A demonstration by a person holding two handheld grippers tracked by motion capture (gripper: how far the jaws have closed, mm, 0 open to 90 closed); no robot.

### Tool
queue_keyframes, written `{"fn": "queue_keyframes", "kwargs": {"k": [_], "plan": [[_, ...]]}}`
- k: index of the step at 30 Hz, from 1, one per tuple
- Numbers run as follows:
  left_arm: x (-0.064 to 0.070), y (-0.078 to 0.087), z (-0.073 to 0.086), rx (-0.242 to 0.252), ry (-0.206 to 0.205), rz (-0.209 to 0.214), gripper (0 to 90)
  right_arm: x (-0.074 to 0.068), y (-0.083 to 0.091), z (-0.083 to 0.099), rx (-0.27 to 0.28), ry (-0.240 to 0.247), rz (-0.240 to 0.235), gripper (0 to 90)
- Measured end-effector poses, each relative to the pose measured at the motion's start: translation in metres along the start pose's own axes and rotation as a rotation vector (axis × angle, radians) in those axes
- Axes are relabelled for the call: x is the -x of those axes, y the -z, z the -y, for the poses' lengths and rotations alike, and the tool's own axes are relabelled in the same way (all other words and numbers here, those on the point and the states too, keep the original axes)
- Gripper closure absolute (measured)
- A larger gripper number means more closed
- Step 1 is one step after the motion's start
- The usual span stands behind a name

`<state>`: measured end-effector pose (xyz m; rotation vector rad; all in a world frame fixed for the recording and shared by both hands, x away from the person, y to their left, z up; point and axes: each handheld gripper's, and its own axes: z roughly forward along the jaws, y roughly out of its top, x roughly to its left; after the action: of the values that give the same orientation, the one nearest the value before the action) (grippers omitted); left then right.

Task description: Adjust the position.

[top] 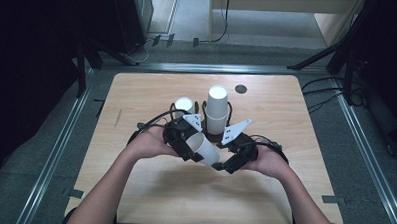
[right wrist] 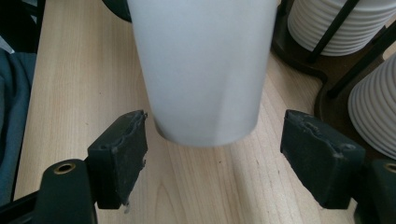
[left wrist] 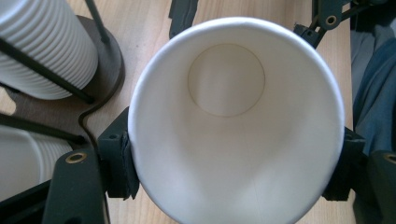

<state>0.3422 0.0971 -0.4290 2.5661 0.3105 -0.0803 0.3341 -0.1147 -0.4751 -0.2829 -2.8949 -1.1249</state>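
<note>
Your left tool [top: 197,151] grips the white paper cup [top: 203,147] near the stacked-cup holder [top: 216,112]; centre your released right tool [right wrist: 212,154] around its base before clamping.

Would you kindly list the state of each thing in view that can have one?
White paper cup: tipped on its side, empty, clamped near its rim.
Left gripper: shut on the cup.
Right gripper: open, jaws apart at the cup's base, not touching.
Tall stack of white ribbed cups: upright in the dark wire holder.
Short stack of ribbed cups: upright beside it.
</note>
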Motion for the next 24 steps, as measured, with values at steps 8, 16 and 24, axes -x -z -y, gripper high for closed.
{"fn": "queue_keyframes", "kwargs": {"k": [8,16,24], "plan": [[0.002,-0.013,-0.008,-0.041,-0.007,0.008,25.4,-0.003,-0.005,-0.001,0.001,0.010,-0.009,23.7],[0.011,-0.020,-0.009,-0.038,-0.021,0.014,24.6,-0.007,-0.012,-0.003,-0.013,0.035,-0.025,26.3],[0.012,-0.025,-0.007,0.001,-0.031,-0.004,20.9,-0.009,-0.016,-0.004,-0.032,0.042,-0.037,32.5]]}}
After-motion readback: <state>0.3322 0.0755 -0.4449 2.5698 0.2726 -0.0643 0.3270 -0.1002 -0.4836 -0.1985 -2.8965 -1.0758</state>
